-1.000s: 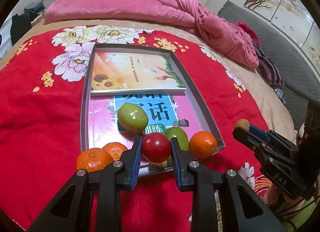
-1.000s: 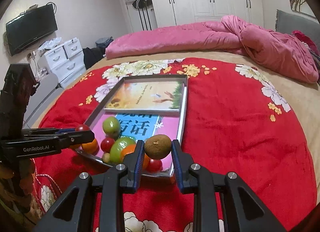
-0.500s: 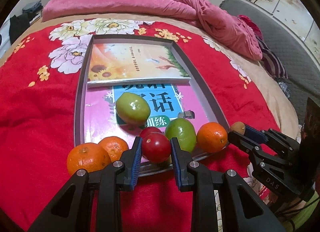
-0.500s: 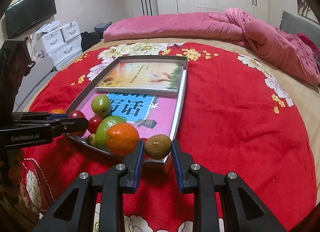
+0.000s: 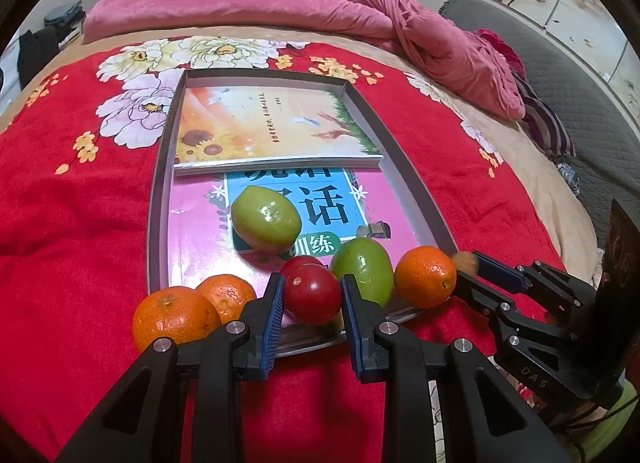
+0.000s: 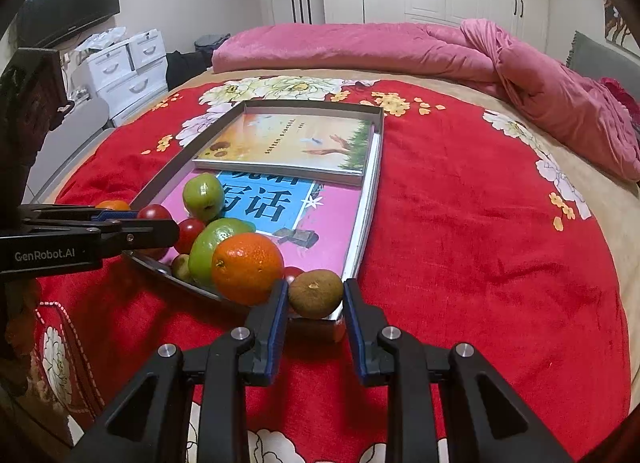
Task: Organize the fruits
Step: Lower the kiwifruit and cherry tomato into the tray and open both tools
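Fruits crowd the tray's [image 5: 416,199] near end at six o'clock. My left gripper [image 5: 312,295] clamps a red fruit [image 5: 313,299], my right gripper [image 6: 316,297] a brown kiwi [image 6: 316,293], both held low over the near rim, probably for setting down. Oranges [image 5: 174,317] at nine, green fruits [image 5: 266,223] toward twelve and two books [image 5: 272,127] beyond leave little bare floor.

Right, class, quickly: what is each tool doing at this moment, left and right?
Left tool: closed on the red fruit.
Right tool: closed on the brown fruit.
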Demonstrator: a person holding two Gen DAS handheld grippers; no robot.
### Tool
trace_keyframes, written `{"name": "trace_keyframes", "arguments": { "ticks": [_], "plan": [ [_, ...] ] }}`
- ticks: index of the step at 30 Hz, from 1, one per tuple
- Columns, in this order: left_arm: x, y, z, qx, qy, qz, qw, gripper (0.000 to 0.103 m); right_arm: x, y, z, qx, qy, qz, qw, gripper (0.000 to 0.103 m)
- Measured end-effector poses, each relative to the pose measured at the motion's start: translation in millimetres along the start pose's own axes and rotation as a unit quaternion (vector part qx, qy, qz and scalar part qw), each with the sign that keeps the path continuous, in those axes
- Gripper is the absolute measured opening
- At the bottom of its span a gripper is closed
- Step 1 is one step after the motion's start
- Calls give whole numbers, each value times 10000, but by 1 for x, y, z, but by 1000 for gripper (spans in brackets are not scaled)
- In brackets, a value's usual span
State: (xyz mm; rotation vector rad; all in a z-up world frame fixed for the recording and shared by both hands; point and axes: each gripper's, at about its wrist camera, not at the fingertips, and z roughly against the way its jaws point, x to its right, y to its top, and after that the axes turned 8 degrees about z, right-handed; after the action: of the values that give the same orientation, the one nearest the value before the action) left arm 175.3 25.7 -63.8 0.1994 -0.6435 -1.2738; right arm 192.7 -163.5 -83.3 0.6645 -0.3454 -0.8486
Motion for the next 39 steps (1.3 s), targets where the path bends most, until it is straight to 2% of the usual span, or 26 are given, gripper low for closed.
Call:
{"name": "trace_keyframes", "arguments": {
  "ticks": [9,14,27,30,33,39],
  "plan": [
    [1,1,-1,-13,23,-2,10000,29,4,-1,1,-3,48,-109,9999,30],
    [0,3,-1,-27,24,14,10000,29,7,0,6,66,-10,-172,9998,41],
    [-1,3,-2,-35,3,34,10000,29,7,2,12,125,-44,-228,9997,49],
    [-1,3,-2,-37,-29,62,10000,29,7,2,13,142,-64,-243,9996,55],
    [-2,3,-1,-40,-40,77,10000,29,7,3,15,159,-88,-264,9995,56],
    [-2,3,0,-32,-57,101,9999,35,9,4,19,187,-163,-326,9992,61]
  ]
}}
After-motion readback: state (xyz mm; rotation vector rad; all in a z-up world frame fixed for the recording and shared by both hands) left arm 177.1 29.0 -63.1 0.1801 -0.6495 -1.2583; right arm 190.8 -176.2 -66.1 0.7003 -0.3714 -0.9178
